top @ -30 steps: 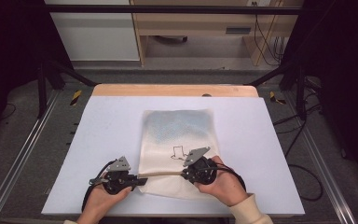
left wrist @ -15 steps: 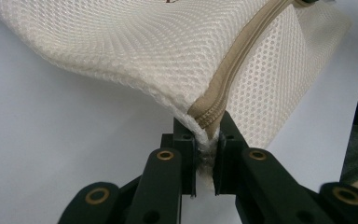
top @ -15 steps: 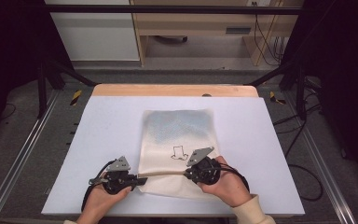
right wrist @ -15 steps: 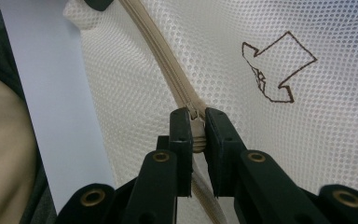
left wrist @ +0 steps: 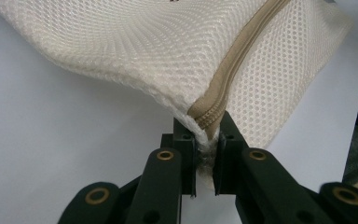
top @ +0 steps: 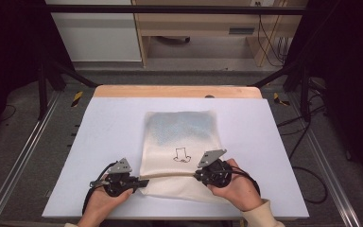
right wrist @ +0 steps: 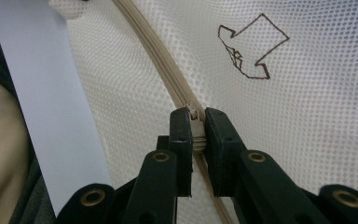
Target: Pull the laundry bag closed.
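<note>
From above, a cream mesh laundry bag [top: 182,151] lies flat in the middle of the pale table [top: 274,142], its near edge by the person's hands. It looks light and floppy, the sort of thing that sags and slides unless pinned, so the sensible holds are the stiffer taped zipper [top: 170,174] line and its ends rather than the open netting. The left gripper [top: 139,182] sits at the bag's near-left corner, the right gripper [top: 197,176] along the same edge near the small drawn emblem [top: 182,155], with the zipper stretched fairly taut between them.

In the left gripper view, the left gripper [left wrist: 206,140] has its jaws pinched narrow on the bag's corner [left wrist: 206,119], right where the tan zipper tape ends; the mesh [left wrist: 135,42] is lifted slightly off the table there.

In the right gripper view, the right gripper [right wrist: 196,128] is clamped just as narrow on what I take to be the zipper pull [right wrist: 196,122], sitting on the tan track. My guess is one end is anchored while the slider gets drawn along; the thin mesh could snag if tugged sideways.
</note>
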`<state>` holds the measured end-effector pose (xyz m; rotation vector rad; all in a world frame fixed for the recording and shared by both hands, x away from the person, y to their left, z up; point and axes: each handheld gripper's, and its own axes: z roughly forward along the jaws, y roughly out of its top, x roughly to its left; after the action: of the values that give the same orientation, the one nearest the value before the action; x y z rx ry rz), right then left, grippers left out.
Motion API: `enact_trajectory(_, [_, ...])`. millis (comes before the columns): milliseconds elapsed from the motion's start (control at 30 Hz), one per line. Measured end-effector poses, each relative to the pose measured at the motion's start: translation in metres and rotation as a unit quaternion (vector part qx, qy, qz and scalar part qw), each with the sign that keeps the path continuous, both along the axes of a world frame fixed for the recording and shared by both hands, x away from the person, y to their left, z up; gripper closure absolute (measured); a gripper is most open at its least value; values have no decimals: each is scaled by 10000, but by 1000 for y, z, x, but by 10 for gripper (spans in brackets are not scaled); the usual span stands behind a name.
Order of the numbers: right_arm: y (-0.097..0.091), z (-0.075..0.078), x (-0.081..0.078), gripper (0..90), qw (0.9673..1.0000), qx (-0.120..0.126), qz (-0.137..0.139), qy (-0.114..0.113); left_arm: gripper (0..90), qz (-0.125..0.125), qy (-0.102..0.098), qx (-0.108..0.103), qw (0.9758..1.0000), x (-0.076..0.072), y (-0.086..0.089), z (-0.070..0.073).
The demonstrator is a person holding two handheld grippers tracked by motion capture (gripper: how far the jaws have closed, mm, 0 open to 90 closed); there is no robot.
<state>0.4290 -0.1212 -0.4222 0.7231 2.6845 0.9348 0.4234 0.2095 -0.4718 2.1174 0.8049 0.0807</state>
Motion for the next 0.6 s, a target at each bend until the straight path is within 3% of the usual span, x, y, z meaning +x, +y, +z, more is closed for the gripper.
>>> enact_trajectory(267, [-13,1,-3,817,9999,29,-164,-1,819,-8,3,-6,10000,0,0,0])
enact_trajectory(600, [-17,0,-5,817,9998,100,-163,21,819,-19,-14,8,10000,0,0,0])
